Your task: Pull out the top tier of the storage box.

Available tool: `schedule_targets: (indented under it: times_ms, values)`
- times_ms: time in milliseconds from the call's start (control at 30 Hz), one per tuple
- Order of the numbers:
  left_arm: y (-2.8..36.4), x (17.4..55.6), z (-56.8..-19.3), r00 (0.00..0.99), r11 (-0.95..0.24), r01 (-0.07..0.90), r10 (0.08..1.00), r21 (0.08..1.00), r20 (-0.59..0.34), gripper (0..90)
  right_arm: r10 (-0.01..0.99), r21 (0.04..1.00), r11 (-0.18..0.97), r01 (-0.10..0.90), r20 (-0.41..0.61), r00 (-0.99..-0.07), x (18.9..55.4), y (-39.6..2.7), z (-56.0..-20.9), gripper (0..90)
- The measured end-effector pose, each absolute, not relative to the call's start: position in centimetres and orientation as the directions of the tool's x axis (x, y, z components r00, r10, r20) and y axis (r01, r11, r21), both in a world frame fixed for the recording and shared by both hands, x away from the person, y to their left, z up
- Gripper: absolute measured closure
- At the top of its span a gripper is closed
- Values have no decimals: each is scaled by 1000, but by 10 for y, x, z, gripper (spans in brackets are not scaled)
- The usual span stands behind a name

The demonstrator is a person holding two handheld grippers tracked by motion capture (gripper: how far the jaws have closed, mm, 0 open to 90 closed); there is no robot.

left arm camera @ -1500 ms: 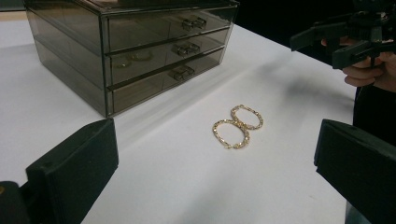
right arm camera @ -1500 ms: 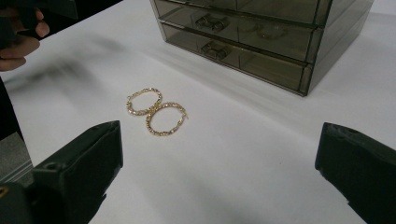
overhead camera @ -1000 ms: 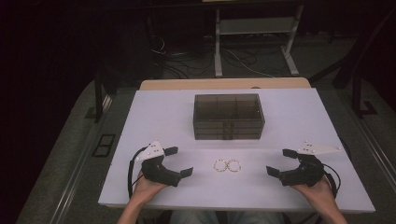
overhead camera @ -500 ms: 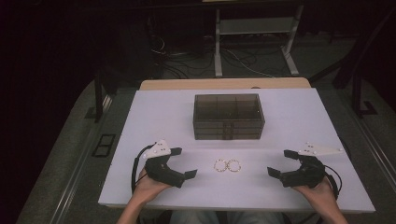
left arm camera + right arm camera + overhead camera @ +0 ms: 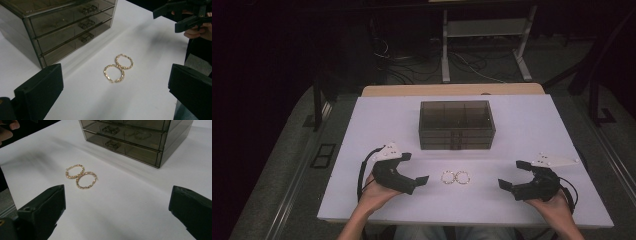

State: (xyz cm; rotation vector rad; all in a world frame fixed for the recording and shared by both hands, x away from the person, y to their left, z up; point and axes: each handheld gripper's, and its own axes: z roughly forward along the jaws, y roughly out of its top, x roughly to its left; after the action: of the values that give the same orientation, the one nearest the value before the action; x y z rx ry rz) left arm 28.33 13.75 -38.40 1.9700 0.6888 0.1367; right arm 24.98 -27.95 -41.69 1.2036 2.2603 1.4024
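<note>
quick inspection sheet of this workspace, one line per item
surface: white table, mostly bare
job's things: two gold hoop earrings lying flat, rims touching; smoky three-drawer box behind them, drawers shut
clutter: nothing seen
grippers: left gripper and right gripper both open, flanking the earrings, touching neither
cables: black cable looping off the left gripper; loose wires on the floor
surroundings: dark room, white metal stand behind the table

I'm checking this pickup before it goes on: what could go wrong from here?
The two gold hoop earrings lie flat on the white table, touching each other, so wide blunt jaws may slide over them or lift both at once. The drawer box has all drawers shut with small handles, so a pull might drag the box.
</note>
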Motion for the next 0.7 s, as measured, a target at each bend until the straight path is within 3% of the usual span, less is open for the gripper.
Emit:
schedule_targets:
  times_ms: [700]
  values:
    - [112,298,-375,821,-318,440,520,840,-234,0,734,827,214,520,215,-644,250,-279,-417,3]
